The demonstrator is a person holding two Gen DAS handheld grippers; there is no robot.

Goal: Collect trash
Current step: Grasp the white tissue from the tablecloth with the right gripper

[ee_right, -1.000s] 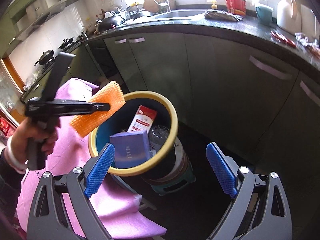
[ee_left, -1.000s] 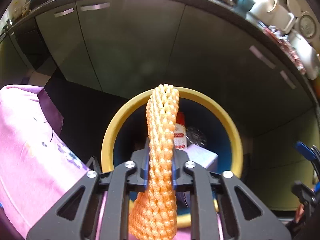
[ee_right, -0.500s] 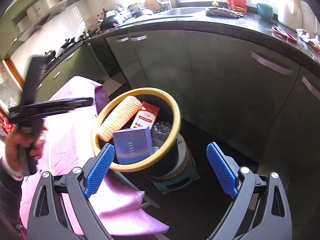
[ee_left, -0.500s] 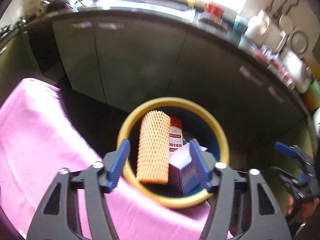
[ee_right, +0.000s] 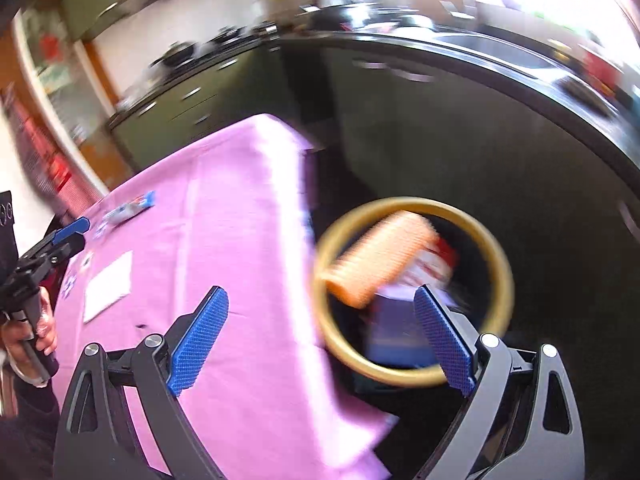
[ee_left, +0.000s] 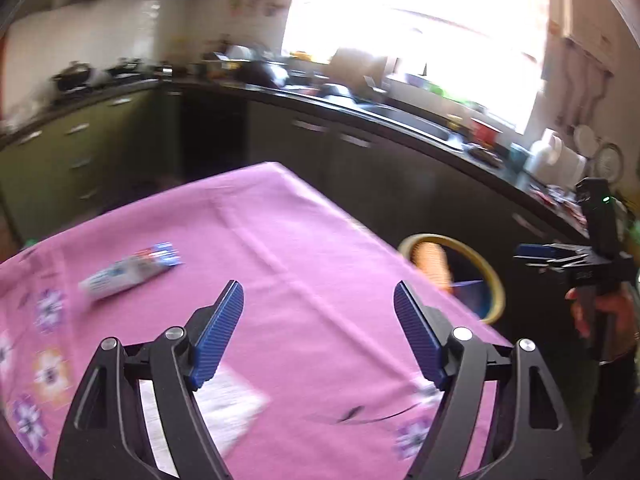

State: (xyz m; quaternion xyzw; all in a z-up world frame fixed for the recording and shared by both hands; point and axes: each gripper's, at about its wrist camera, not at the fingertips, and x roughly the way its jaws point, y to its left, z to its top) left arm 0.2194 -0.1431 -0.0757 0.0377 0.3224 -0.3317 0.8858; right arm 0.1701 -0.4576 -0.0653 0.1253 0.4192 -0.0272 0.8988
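Observation:
The orange foam net point(ee_right: 380, 258) lies across the top of the yellow-rimmed bin point(ee_right: 502, 280), on a purple box and a red-and-white carton; the net point(ee_left: 432, 264) and the bin point(ee_left: 494, 280) also show in the left wrist view. My left gripper point(ee_left: 318, 330) is open and empty above the pink tablecloth point(ee_left: 280, 248). A blue-and-white tube point(ee_left: 128, 272) and a white paper point(ee_left: 230, 404) lie on the cloth. My right gripper point(ee_right: 322, 338) is open and empty, over the table edge and bin. Both views are blurred.
Dark green cabinets point(ee_left: 360, 168) under a black counter point(ee_right: 520, 64) curve behind the table and bin. The counter holds a sink, pots and bottles. The bin stands on the floor just off the table's right edge.
My left gripper opened and let the orange net fall into the bin, then swung back left over the table. My right gripper turned left toward the table.

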